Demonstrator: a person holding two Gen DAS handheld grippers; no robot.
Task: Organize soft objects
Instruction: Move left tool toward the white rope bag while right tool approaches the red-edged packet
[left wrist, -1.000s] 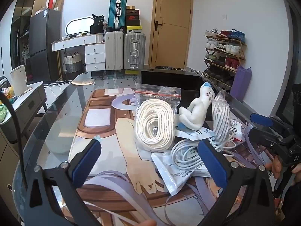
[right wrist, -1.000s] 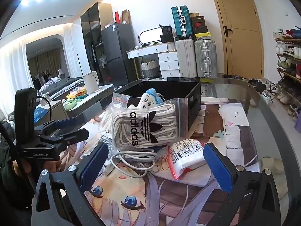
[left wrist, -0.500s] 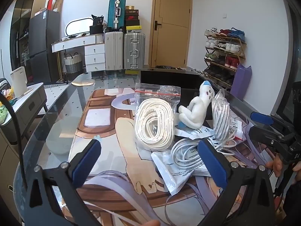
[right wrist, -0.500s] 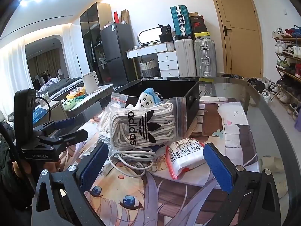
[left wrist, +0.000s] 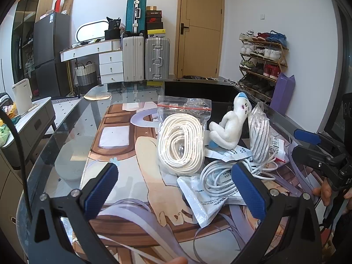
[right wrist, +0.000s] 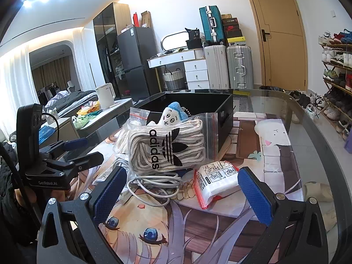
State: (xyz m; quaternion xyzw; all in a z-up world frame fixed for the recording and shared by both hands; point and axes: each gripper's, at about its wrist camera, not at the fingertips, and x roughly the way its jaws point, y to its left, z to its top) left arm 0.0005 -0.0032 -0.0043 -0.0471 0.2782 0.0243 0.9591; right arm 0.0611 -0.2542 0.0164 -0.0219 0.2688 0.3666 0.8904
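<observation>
Both tools hover above the glass table [left wrist: 66,136] with nothing between their blue pads. The left gripper [left wrist: 176,189], at the bottom of its view, has its fingers spread wide; the right gripper [right wrist: 180,195] is likewise spread. At centre frame lies the pile: a bagged coil of white rope [left wrist: 181,145], a white plush toy [left wrist: 231,127] to its right, bagged adidas socks [right wrist: 169,147] leaning on the black box [right wrist: 222,118], and a white cable [right wrist: 154,184] under them beside a red-edged packet [right wrist: 215,182].
</observation>
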